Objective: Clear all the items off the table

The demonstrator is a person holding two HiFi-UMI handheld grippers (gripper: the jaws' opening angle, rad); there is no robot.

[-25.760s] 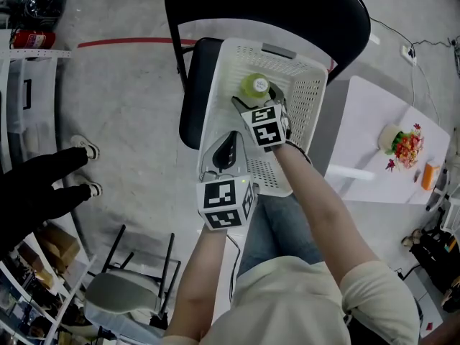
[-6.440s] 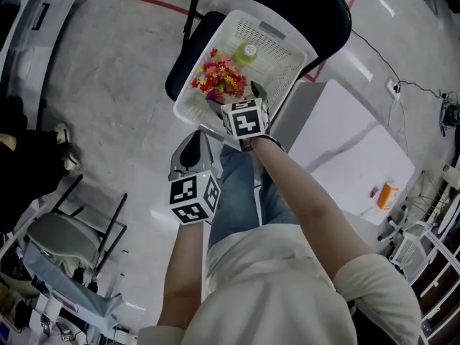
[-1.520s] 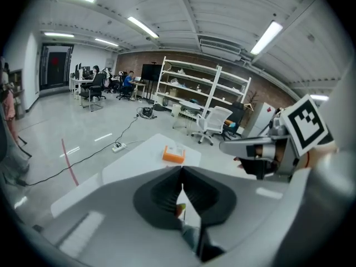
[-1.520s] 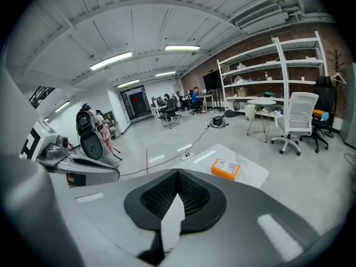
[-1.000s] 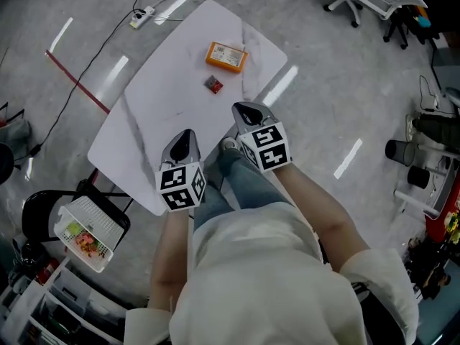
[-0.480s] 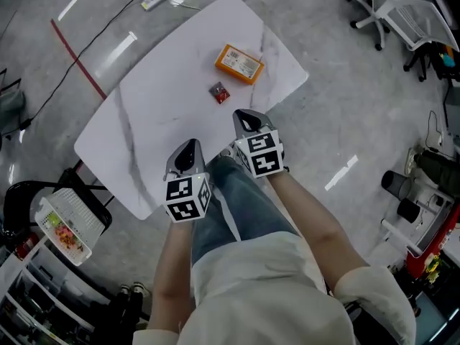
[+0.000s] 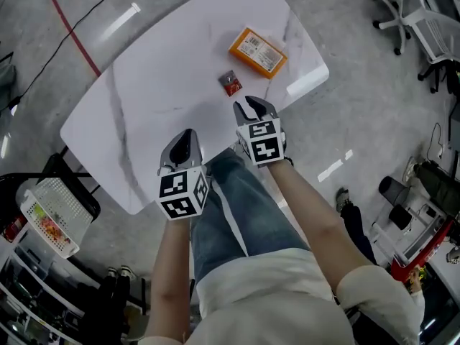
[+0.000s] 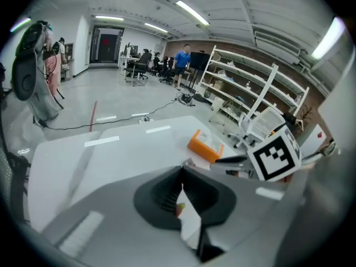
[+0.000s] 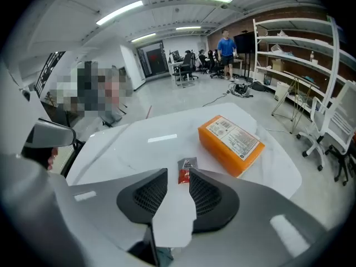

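your right claw [image 7: 253,108], jaws just eased apart and empty, sits nearer the small red packet [image 7: 229,83], straight ahead on the counter [image 7: 158,63] before the orange box [image 7: 258,52]; your left claw [image 7: 182,141] is clenched.

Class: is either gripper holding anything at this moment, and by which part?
Nothing is held. Left gripper: shut, empty. Right gripper: jaws just opening, nothing between them; the red packet lies on the table ahead.

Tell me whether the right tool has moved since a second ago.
Yes: the right tool has closed in on the red packet on the table, jaws just opening, the packet ahead of them, ungripped.
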